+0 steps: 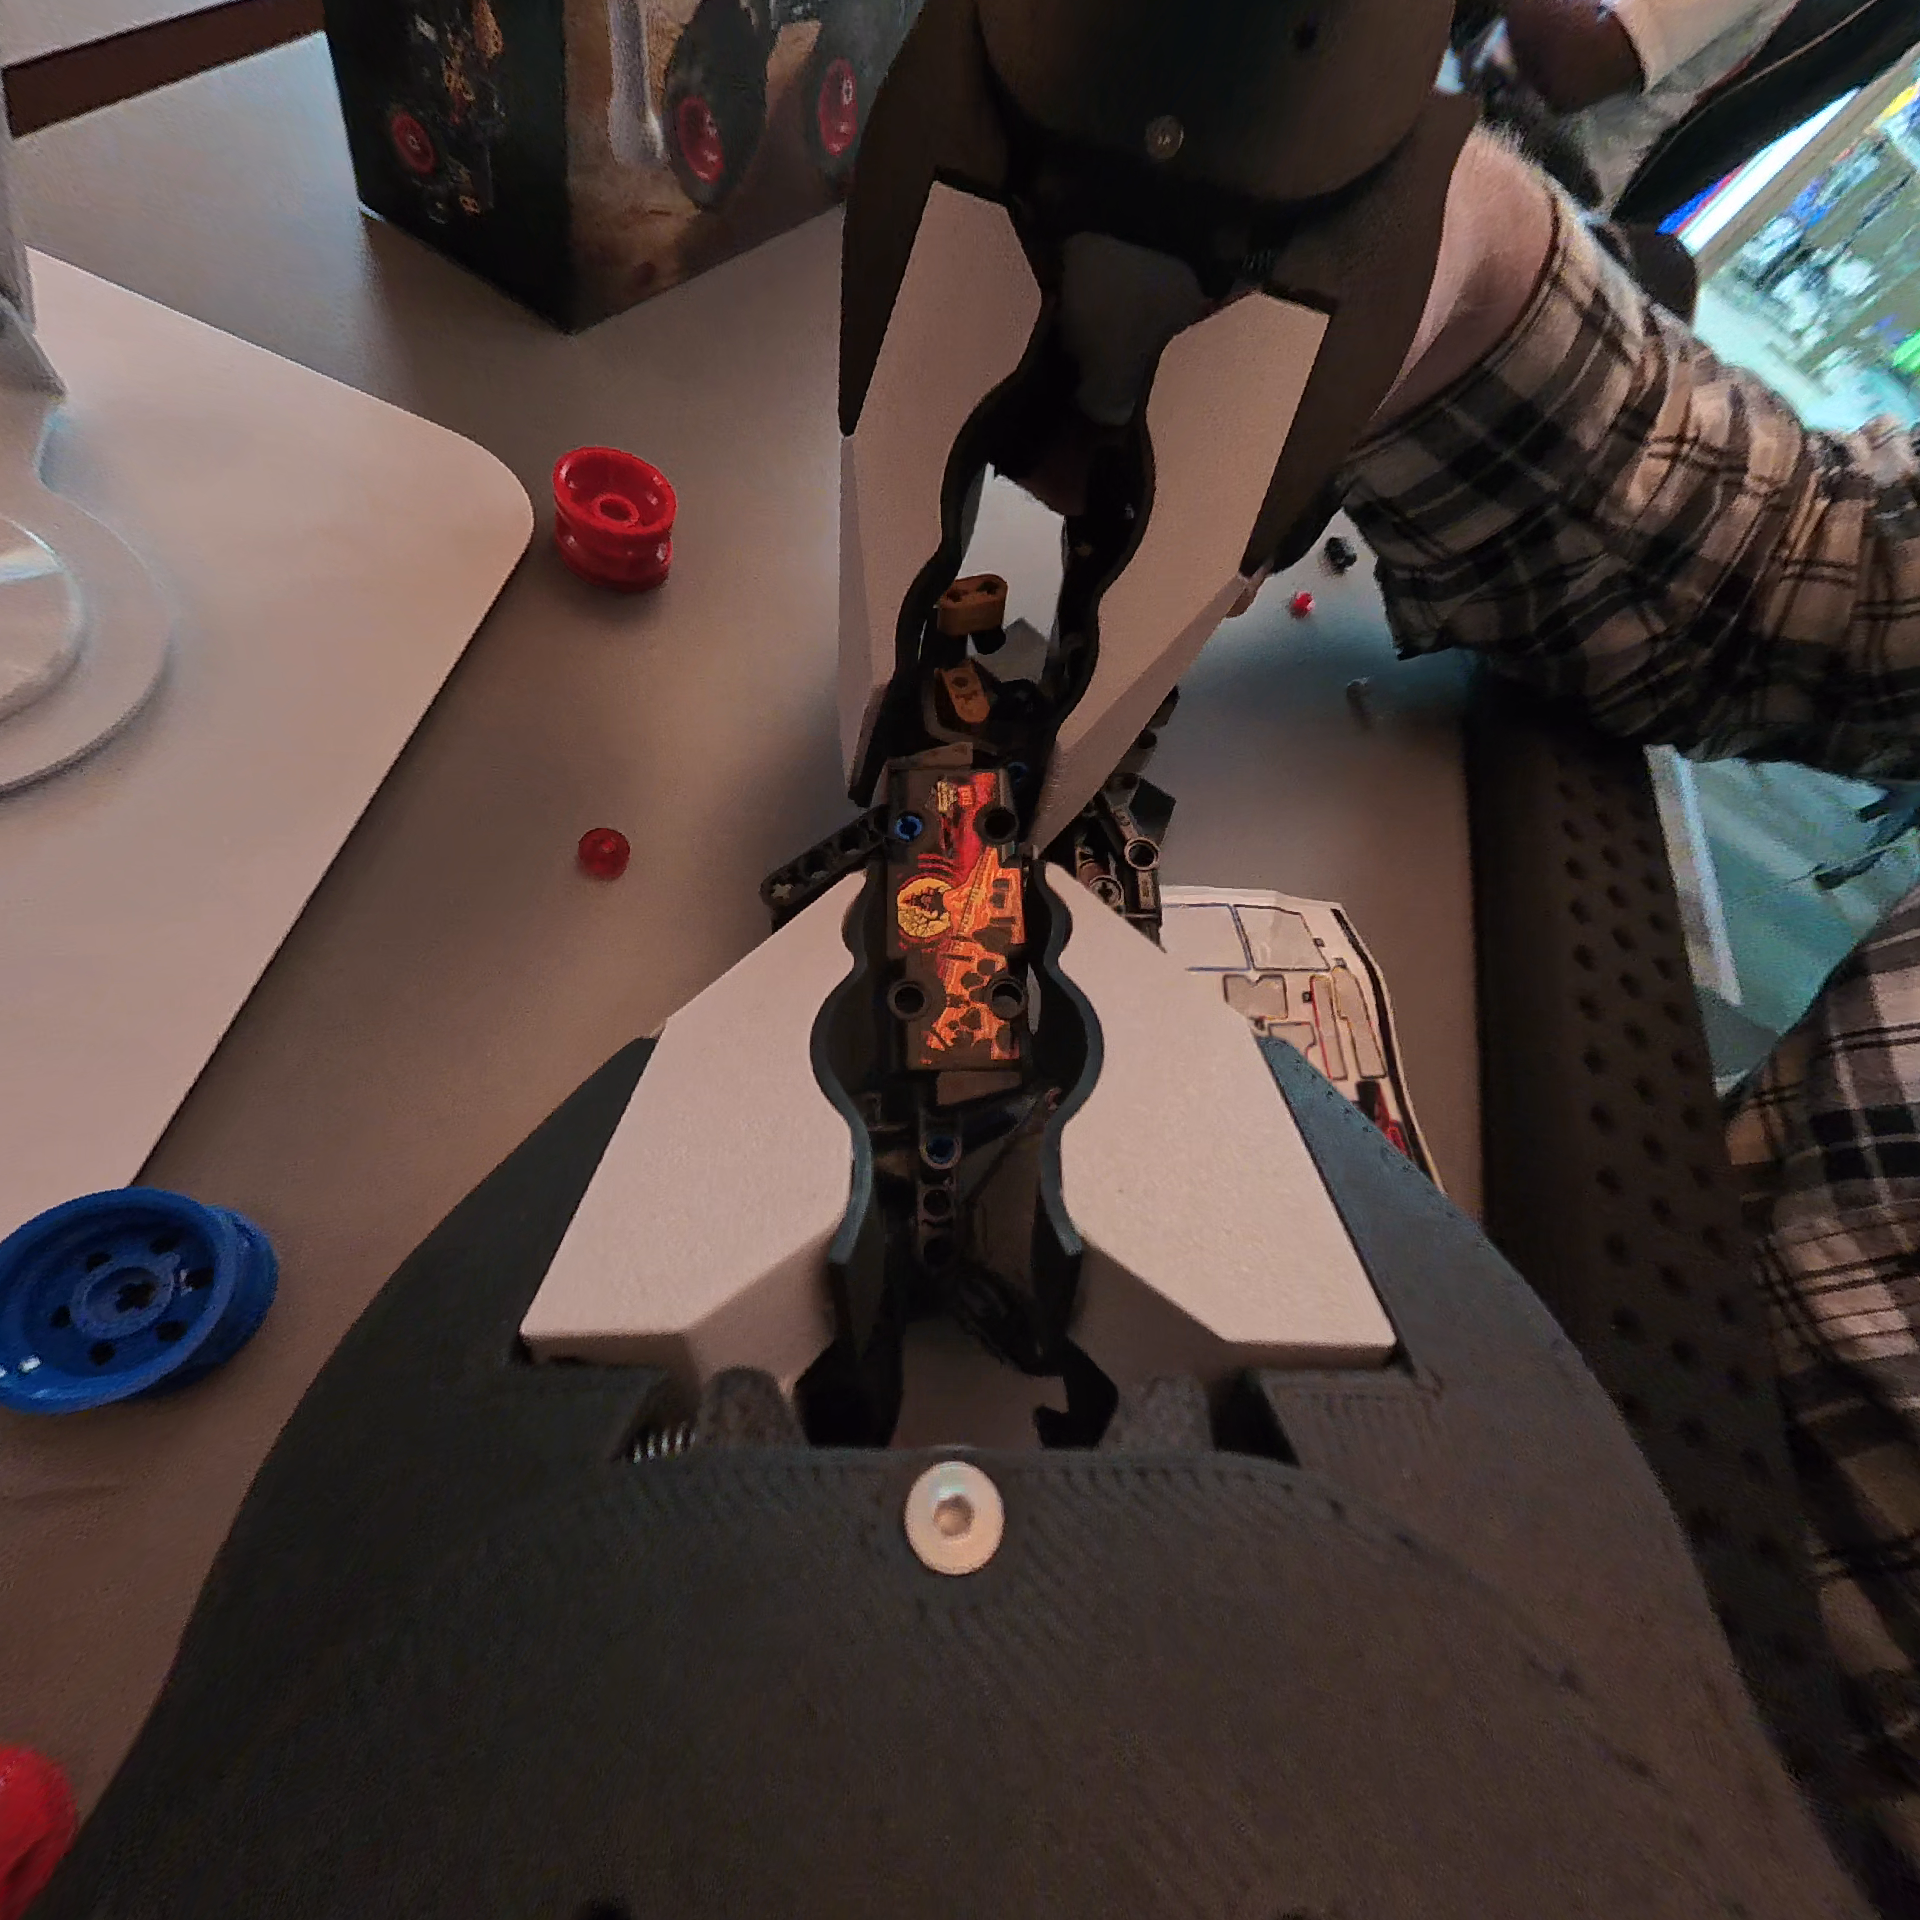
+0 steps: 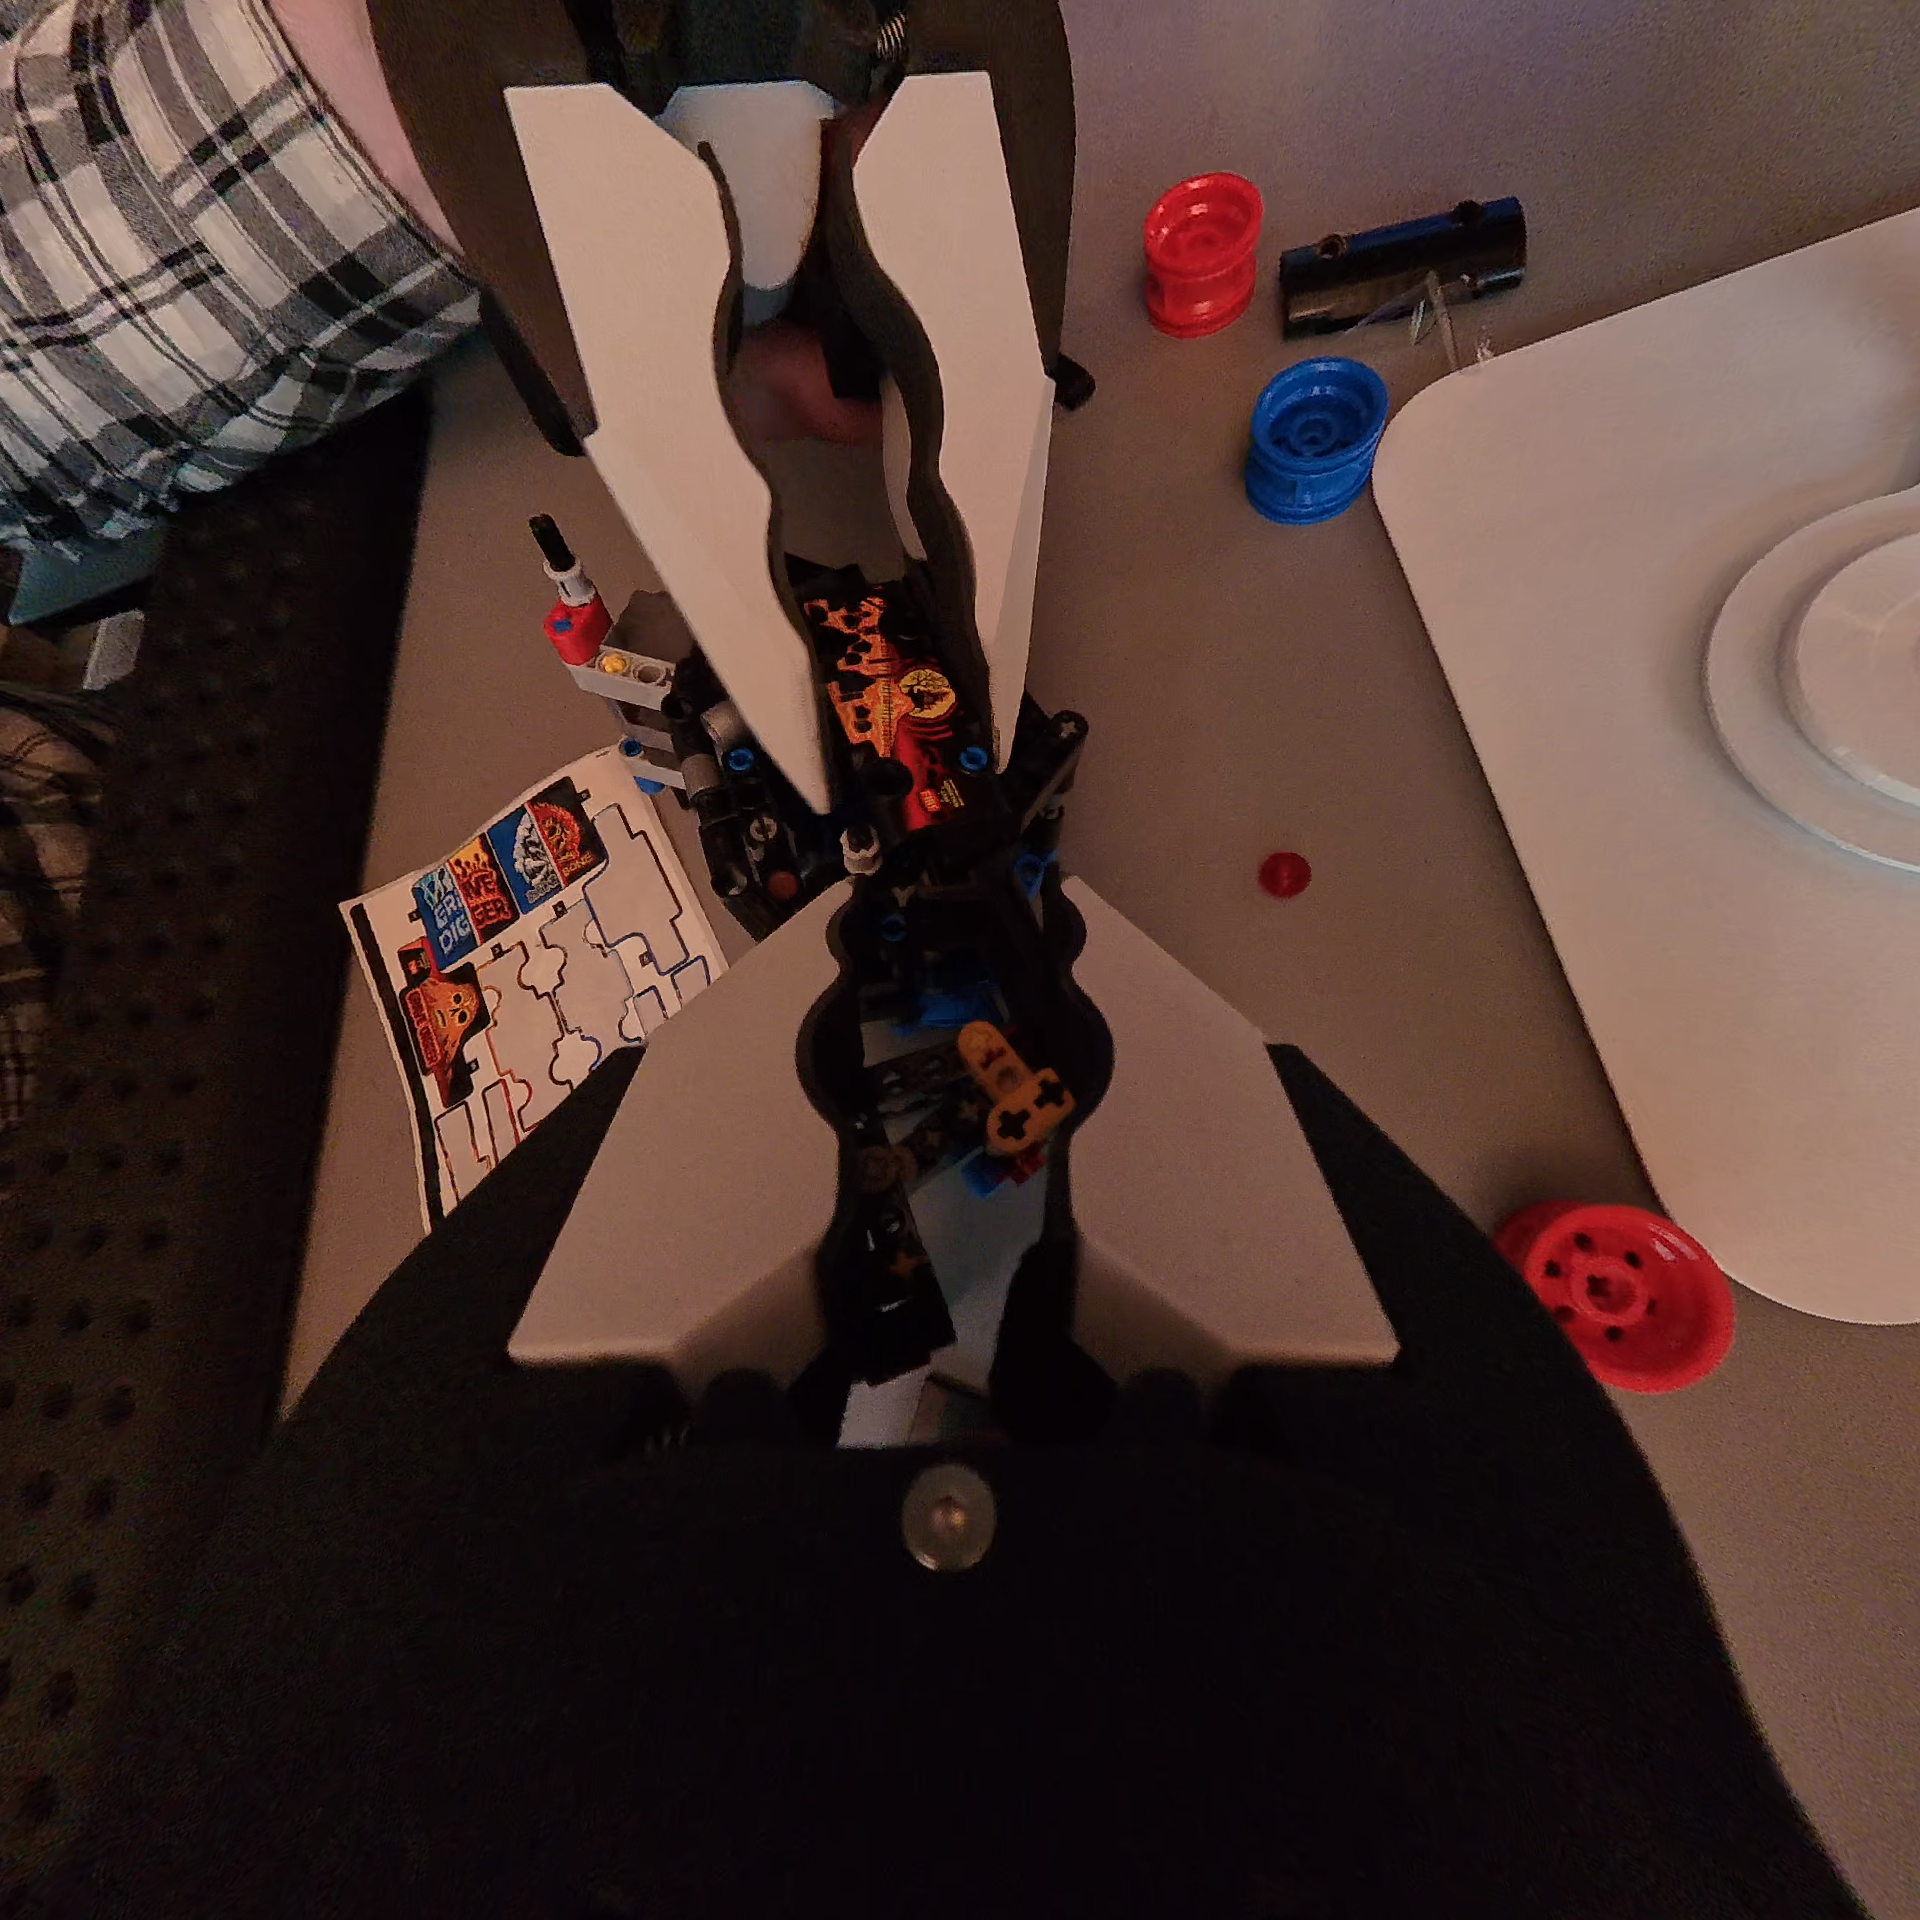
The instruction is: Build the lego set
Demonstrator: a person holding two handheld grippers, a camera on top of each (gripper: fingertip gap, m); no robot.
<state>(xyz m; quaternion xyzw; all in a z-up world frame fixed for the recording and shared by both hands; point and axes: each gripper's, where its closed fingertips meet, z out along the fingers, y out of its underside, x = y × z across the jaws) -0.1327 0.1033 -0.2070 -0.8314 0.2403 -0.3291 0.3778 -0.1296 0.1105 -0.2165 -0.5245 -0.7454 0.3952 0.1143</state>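
The left gripper (image 1: 956,935) is seen clamped on one end of the black lego model (image 1: 961,920); the right gripper (image 2: 951,935) is clamped on the opposite end. The model is held between them above the grey table (image 1: 675,727), beside a sticker sheet (image 2: 520,956) and loose red wheels (image 1: 613,516).

Glossy plastic wheel (image 2: 1202,252), matt table (image 2: 1351,727)

Dim, warm-tinted, fisheye-warped edges.

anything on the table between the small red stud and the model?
Nothing: in both wrist views, bare grey table separates the small red stud from the model.
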